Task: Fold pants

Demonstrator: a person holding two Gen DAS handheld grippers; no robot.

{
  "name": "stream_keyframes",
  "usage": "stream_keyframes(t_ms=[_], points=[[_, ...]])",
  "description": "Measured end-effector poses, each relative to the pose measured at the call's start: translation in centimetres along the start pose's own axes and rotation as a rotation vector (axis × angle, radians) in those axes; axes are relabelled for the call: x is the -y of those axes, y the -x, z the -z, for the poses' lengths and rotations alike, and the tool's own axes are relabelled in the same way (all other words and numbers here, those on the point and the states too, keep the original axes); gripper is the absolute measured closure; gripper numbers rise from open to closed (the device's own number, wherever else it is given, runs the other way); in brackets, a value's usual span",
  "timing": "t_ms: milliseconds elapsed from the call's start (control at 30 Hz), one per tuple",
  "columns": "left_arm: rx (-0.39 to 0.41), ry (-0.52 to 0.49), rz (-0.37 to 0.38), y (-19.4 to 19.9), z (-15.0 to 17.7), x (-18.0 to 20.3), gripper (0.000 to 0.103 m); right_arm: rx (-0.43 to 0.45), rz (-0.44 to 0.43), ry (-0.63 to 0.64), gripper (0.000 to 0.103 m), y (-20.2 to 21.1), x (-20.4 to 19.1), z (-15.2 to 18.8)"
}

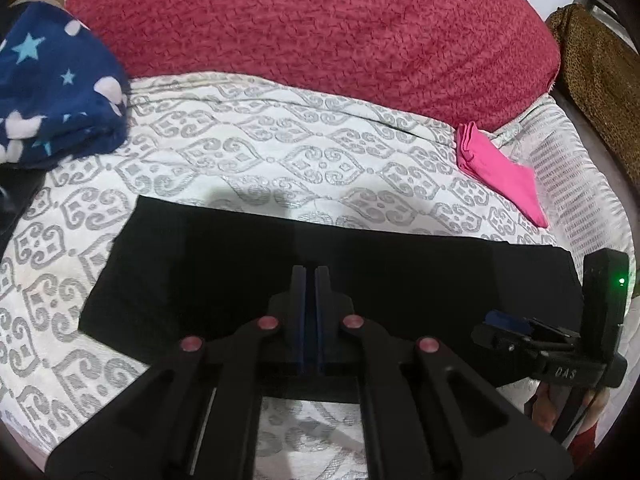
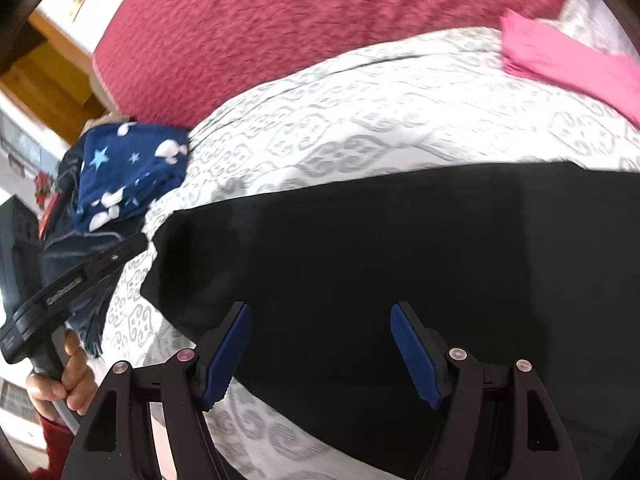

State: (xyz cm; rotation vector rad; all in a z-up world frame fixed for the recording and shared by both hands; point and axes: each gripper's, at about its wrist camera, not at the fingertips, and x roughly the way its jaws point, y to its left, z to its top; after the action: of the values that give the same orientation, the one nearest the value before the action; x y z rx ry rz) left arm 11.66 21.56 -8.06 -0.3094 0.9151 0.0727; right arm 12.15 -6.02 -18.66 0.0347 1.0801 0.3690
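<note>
Black pants (image 1: 304, 276) lie folded flat across the patterned white bedcover (image 1: 248, 152) in the left wrist view. The left gripper (image 1: 309, 276) hangs above them at six o'clock, jaws pressed together on nothing. The right gripper (image 1: 506, 322) shows at four o'clock. In the right wrist view, the pants (image 2: 400, 248) fill the centre; the right gripper (image 2: 320, 344) stands wide apart over them, empty.

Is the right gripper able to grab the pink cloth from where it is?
Probably yes: the right gripper is open, and only black pants and bare bedspread lie before the pink cloth.
</note>
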Motion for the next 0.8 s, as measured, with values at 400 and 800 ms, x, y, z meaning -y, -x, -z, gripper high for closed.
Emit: stream_keyframes(t_ms=[400,800], points=[[-0.08,0.56,0.021,2.0,5.7,-16.5,0.043,-0.043,-0.04,-0.01,0.029,-0.7,0.5,0.7],[-0.077,0.588,0.162,-2.5,4.7,-14.5,0.024,-0.103,-0.063,0.168,0.029,-3.5,-6.8,0.3]])
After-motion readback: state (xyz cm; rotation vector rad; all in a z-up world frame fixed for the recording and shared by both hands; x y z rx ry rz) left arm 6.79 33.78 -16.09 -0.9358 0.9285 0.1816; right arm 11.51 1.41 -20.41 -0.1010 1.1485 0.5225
